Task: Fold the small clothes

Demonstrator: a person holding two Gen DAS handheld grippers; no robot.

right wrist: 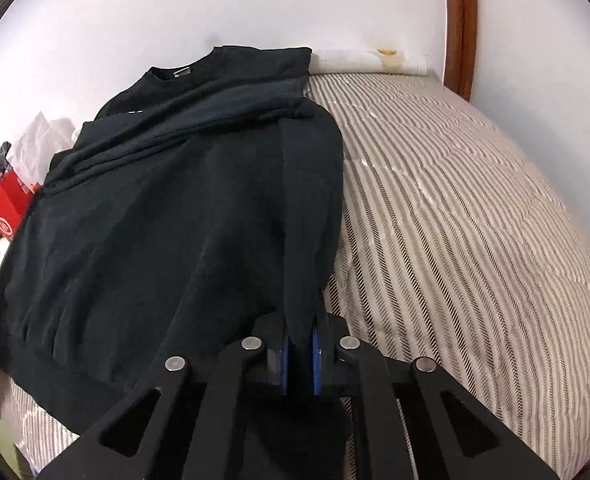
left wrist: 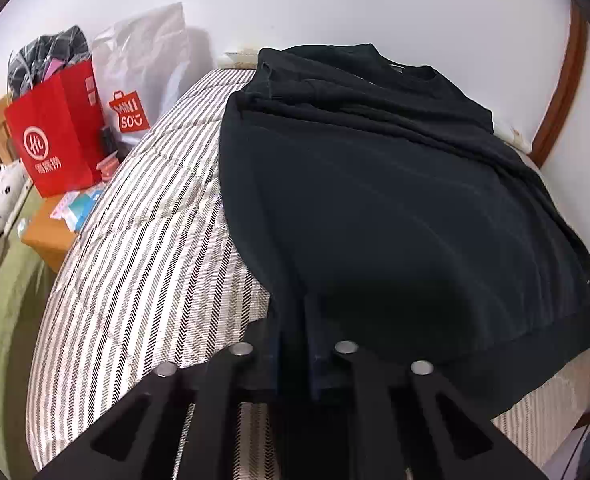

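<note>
1. Striped bed quilt (right wrist: 475, 208) carries the black sweatshirt (left wrist: 395, 208), sleeves already folded across its chest.
2. Left gripper (left wrist: 295, 332) and right gripper (right wrist: 300, 332) fingers each pinch a hem corner.
3. Remaining, I judge: carry hem toward collar.

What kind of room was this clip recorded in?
Most likely a bedroom at home. A black sweatshirt lies on a bed with a striped quilt pushed against a white wall, and a wooden bedside table holds red shopping bags. Both grippers pinch the sweatshirt's hem.
</note>
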